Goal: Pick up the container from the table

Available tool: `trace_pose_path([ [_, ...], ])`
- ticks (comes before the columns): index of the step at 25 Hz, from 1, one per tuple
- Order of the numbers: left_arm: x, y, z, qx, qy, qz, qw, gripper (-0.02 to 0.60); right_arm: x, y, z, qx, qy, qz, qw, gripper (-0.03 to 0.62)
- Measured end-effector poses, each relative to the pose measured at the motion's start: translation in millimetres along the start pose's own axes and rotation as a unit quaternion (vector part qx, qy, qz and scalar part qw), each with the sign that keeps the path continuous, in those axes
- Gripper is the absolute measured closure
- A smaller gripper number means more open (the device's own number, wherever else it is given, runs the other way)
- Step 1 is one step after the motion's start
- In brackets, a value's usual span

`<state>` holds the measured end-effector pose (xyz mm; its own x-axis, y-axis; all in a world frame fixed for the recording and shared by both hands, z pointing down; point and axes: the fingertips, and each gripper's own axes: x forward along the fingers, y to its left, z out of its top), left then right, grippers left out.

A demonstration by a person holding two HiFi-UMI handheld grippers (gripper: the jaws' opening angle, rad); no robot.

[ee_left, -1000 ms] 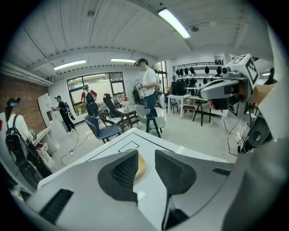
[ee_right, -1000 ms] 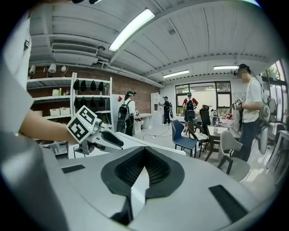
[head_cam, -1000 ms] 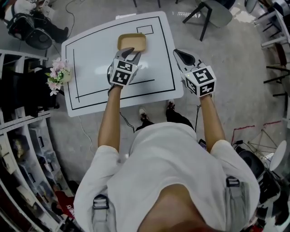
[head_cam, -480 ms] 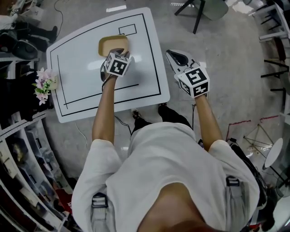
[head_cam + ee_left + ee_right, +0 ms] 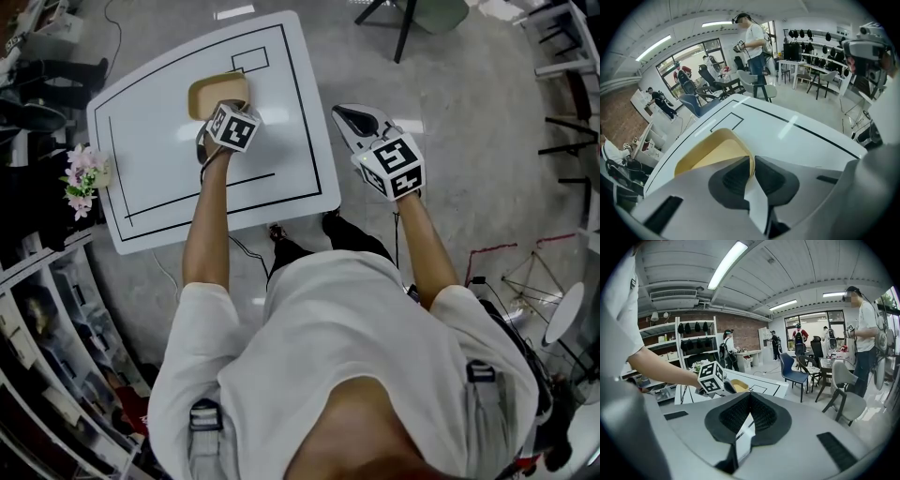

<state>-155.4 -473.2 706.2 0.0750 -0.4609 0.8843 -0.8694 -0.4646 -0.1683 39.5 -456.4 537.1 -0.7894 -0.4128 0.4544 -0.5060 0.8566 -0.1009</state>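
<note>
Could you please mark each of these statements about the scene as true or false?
1. The container's wall stands between the jaws of the left tongs. True: the left tongs straddle the rim of the container, and their jaws are closing on it.
2. The right tongs hold the container. False: the right tongs are shut on nothing and are held out past the edge of the table.
3. The container lies close to a small outlined rectangle. True: the rectangle is drawn just beside it.
4. The flowers stand in the middle of the table. False: the flowers are off the table, beside its edge.
</note>
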Motion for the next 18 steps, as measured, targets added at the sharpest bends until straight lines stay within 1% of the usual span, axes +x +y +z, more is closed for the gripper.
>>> trace_pose_path([
  [5,-14.4,2.5,-6.0,0.01,-0.01,0.013,0.9998,0.545,-1.7,12.0,15.5,-0.007,-0.008,0.003,1.0,0.58],
  [10,-59.9,16.5,-15.7,-0.007,-0.063,0.039,0.9972,0.546,-3.6,30.9,42.4,-0.03,-0.024,-0.004,0.999,0.58],
  [14,-116.1,39.0,-26.5,-0.022,-0.121,0.069,0.9899,0.546,1.5,49.9,74.0,-0.021,-0.055,-0.009,0.998,0.58],
  [18,-181.9,62.9,-39.6,-0.035,-0.183,0.093,0.978,0.546,11.1,77.2,105.7,-0.065,-0.065,-0.02,0.996,0.58],
])
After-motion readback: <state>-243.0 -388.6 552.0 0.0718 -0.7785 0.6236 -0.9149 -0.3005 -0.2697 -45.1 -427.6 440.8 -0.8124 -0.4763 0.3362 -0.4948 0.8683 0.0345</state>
